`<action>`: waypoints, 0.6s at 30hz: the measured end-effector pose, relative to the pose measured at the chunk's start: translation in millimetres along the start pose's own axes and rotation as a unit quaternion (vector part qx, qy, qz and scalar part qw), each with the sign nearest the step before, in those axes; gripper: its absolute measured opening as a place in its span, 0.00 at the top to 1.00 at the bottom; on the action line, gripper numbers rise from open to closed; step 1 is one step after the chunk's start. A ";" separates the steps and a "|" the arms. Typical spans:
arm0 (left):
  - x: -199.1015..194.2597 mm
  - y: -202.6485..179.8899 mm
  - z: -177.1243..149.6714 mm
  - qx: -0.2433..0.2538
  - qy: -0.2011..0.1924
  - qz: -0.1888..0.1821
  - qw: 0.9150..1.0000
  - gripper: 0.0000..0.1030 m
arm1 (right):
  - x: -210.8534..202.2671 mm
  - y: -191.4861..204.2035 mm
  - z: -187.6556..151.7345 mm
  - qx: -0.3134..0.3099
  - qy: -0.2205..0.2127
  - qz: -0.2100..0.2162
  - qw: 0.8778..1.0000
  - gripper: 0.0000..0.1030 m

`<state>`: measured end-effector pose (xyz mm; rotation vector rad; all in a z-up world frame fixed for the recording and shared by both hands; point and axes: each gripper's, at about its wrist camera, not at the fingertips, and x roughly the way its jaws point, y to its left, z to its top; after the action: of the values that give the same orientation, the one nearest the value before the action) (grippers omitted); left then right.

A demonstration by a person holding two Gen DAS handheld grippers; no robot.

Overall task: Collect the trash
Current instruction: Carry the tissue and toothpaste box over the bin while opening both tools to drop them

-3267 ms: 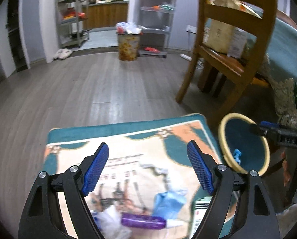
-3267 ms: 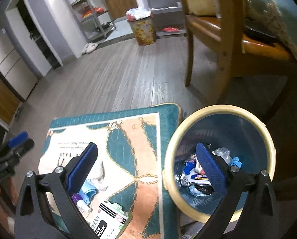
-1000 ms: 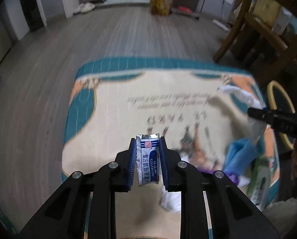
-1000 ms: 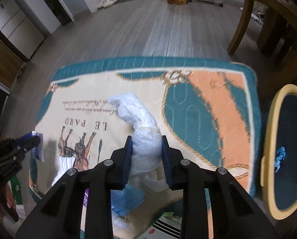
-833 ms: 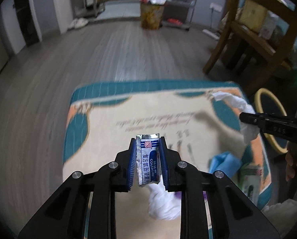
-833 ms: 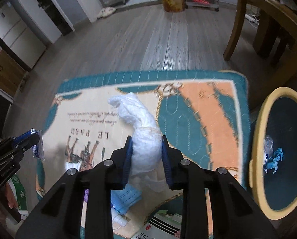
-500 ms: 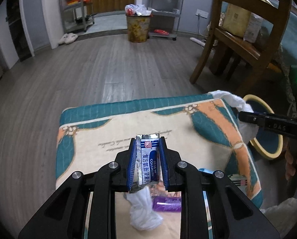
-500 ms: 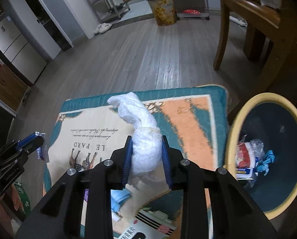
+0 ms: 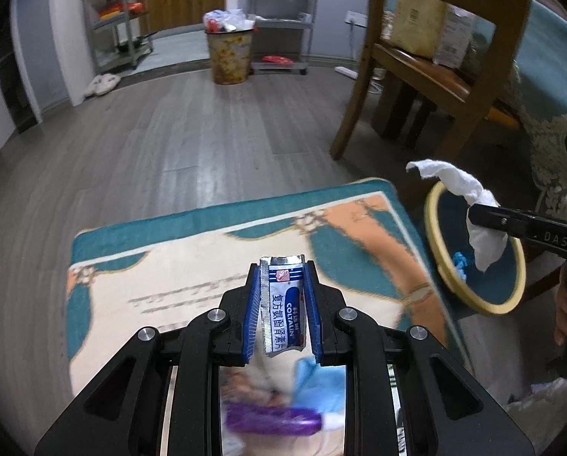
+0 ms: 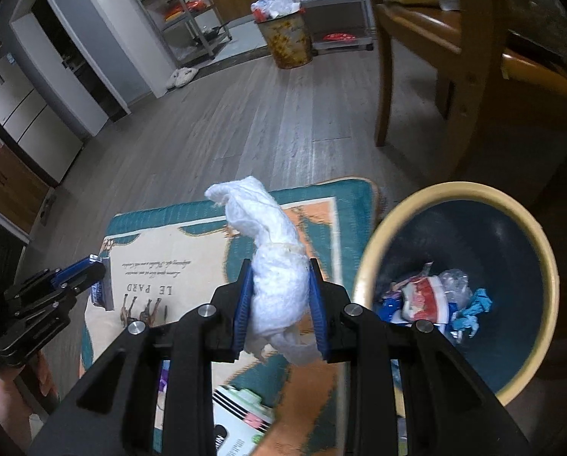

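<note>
Since a second ago you've lifted both grippers off the rug (image 9: 192,250) and swung them toward the bin (image 10: 393,228), whose inside now shows in the right wrist view. Your left gripper (image 9: 282,311) is clenched on a blue-and-white medicine sachet (image 9: 283,304), held upright above the rug. Your right gripper (image 10: 279,304) grasps a crumpled white tissue (image 10: 272,266), just beside the bin's yellow rim. A purple wrapper (image 9: 272,420) and blue scrap (image 9: 317,380) lie on the rug.
</note>
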<state>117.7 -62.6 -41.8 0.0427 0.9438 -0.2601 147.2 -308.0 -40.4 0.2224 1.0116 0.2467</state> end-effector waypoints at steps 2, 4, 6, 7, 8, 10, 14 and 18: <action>4.9 -16.6 4.6 0.010 0.000 -0.008 1.000 0.77 | -5.8 -14.1 -0.8 0.007 -0.004 -0.005 1.000 0.73; 7.9 -28.7 7.6 0.016 0.000 -0.013 1.000 0.77 | -10.1 -25.6 -1.3 0.013 -0.006 -0.011 1.000 0.73; 11.5 -42.1 10.8 0.023 0.000 -0.021 1.000 0.77 | -15.1 -39.6 -2.0 0.022 -0.009 -0.017 1.000 0.73; 14.0 -50.4 12.6 0.026 0.000 -0.025 0.999 0.77 | -17.2 -45.1 -2.0 0.027 -0.010 -0.019 0.999 0.73; 15.8 -56.3 13.8 0.029 0.001 -0.029 0.999 0.77 | -19.3 -50.7 -2.0 0.032 -0.011 -0.021 0.999 0.73; 20.0 -71.3 16.2 0.036 0.001 -0.036 0.999 0.77 | -25.1 -63.7 -2.1 0.041 -0.016 -0.028 0.999 0.73; 28.0 -100.4 19.3 0.051 0.003 -0.052 0.997 0.77 | -35.0 -84.0 -3.1 0.052 -0.025 -0.043 0.997 0.73; 35.6 -128.1 21.8 0.065 0.004 -0.070 0.995 0.77 | -42.7 -107.2 -3.7 0.066 -0.030 -0.062 0.995 0.73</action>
<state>124.3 -197.1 -47.8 0.0966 0.9376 -0.4507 133.2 -422.6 -39.6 0.2846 0.9783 0.0595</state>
